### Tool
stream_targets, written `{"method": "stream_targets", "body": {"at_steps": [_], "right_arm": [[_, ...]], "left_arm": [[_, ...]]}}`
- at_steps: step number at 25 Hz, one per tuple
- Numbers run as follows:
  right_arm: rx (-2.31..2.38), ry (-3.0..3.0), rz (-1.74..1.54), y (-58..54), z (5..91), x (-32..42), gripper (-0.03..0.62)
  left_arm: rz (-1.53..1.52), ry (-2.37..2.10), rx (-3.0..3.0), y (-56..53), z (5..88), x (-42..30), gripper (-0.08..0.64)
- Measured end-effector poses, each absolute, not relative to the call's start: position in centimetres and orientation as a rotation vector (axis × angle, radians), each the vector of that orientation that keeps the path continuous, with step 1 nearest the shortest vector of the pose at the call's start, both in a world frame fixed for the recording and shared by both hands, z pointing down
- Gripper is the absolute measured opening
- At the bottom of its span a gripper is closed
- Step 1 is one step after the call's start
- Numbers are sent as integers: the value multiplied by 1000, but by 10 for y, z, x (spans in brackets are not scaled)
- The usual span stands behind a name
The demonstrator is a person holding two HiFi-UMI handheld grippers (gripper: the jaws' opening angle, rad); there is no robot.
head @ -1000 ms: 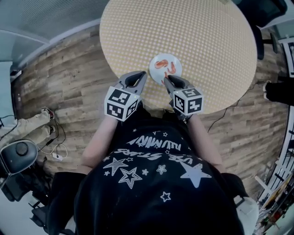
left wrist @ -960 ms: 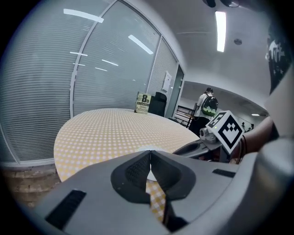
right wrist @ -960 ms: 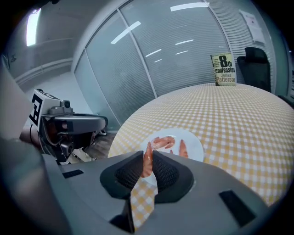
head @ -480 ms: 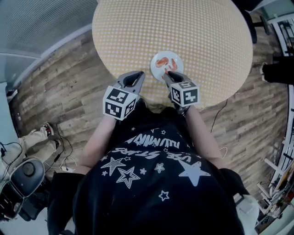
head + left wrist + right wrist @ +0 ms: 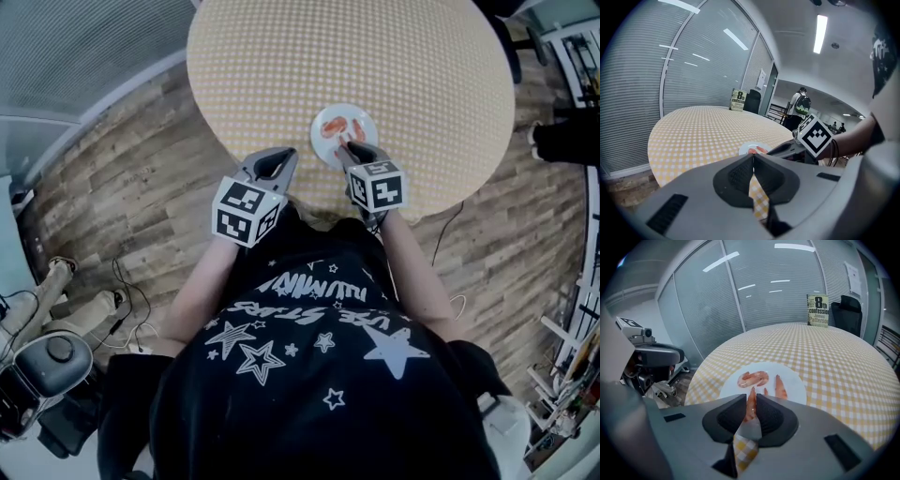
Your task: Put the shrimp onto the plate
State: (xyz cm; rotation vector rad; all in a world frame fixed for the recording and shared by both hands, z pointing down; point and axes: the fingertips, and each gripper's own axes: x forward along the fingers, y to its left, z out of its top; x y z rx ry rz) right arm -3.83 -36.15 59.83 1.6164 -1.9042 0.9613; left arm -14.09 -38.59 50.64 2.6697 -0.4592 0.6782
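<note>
A small white plate sits on the round yellow-checked table near its front edge. Two orange shrimp lie on it. In the right gripper view one curled shrimp and a straight one rest on the plate. My right gripper is shut on a further shrimp, held just over the plate's near rim. My left gripper is shut with nothing in it, low beside the table's front edge, left of the plate.
A book stands upright at the table's far side beside a dark chair. Glass walls with blinds ring the room. Wooden floor surrounds the table. A person with a backpack stands far off.
My right gripper has moved forward a little, its tips now at the plate's near rim. The left gripper has hardly moved. The legs at the left have shifted back.
</note>
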Motion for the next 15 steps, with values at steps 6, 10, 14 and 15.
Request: {"method": "stream_targets", "body": {"at_steps": [6,10,14,15], "right_arm": [[1640,-1902,942,-356,592,-35,58],[1695,-1903,931,-353,580,-32,57],[1765,-1911,927,-346,567,-28,57],[1782,-1913,927,-344,563,-26,57]], "left_arm": [[676,-449,2672,-382,505,-141,9],[677,-434,2674,-377,505,-142,9],[683,-405,2667,-371,510,-142,9],[685,-399,2668,-370,510,-140,9]]}}
